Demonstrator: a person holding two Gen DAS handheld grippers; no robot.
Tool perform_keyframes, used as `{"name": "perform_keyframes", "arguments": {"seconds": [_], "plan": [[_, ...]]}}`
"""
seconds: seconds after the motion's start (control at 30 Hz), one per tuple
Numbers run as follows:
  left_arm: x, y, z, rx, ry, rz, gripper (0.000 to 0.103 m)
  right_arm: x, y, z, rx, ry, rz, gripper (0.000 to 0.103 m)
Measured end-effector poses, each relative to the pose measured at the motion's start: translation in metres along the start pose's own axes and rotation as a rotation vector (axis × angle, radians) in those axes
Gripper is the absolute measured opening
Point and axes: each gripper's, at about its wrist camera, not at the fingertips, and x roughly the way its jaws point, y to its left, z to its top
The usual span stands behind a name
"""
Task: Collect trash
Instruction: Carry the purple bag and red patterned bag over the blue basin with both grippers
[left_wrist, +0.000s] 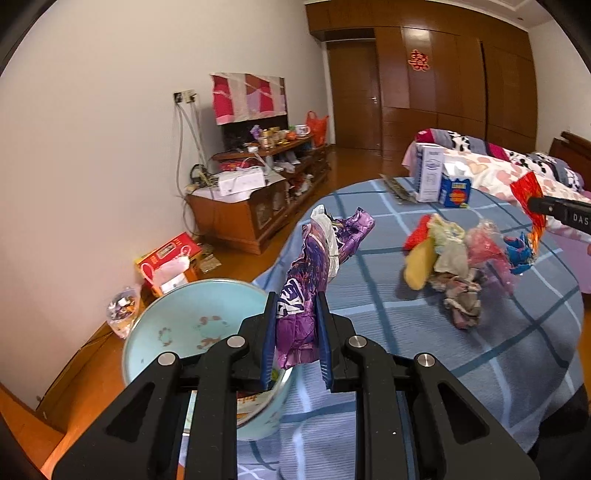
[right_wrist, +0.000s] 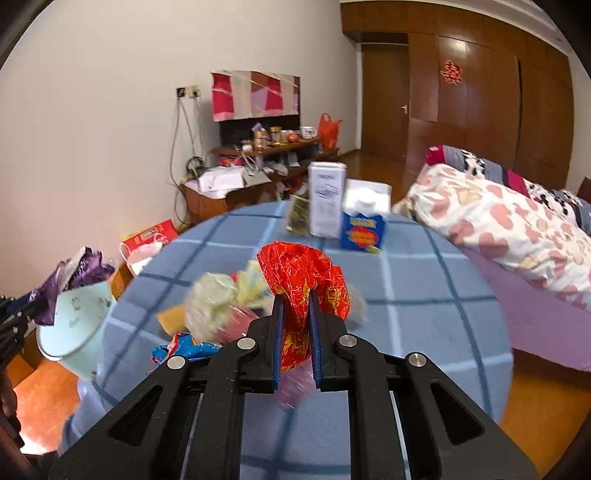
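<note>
My left gripper (left_wrist: 295, 308) is shut on a crumpled purple wrapper (left_wrist: 314, 273) and holds it just right of a light blue bucket (left_wrist: 184, 325) that leans at the table's left edge. My right gripper (right_wrist: 296, 308) is shut on a red foil wrapper (right_wrist: 303, 280), lifted above the table. The left wrist view shows that red wrapper (left_wrist: 528, 199) hanging at the far right. A pile of crumpled wrappers (left_wrist: 454, 262) lies on the blue checked tablecloth (left_wrist: 388, 332). In the right wrist view the pile (right_wrist: 218, 306) is blurred, with a blue wrapper (right_wrist: 181, 349) at its near side and the bucket (right_wrist: 74, 328) at the left.
A white box (right_wrist: 327, 199) and a blue tissue box (right_wrist: 364, 229) stand at the table's far side. A bed with a patterned quilt (right_wrist: 498, 221) lies to the right. A cluttered wooden cabinet (left_wrist: 258, 195) stands along the wall, and a red box (left_wrist: 166, 262) sits on the floor.
</note>
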Motion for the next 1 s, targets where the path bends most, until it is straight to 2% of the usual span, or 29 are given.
{"name": "perform_keyframes", "arguments": {"seconds": [0.4, 1.0], "plan": [[0.004, 0.047, -0.008, -0.074, 0.024, 0.112, 0.02, 0.036, 0.085, 0.026, -0.089, -0.035, 0.131, 0.013], [0.007, 0.094, -0.016, -0.14, 0.058, 0.274, 0.02, 0.075, 0.163, 0.027, -0.179, -0.021, 0.233, 0.013]]}}
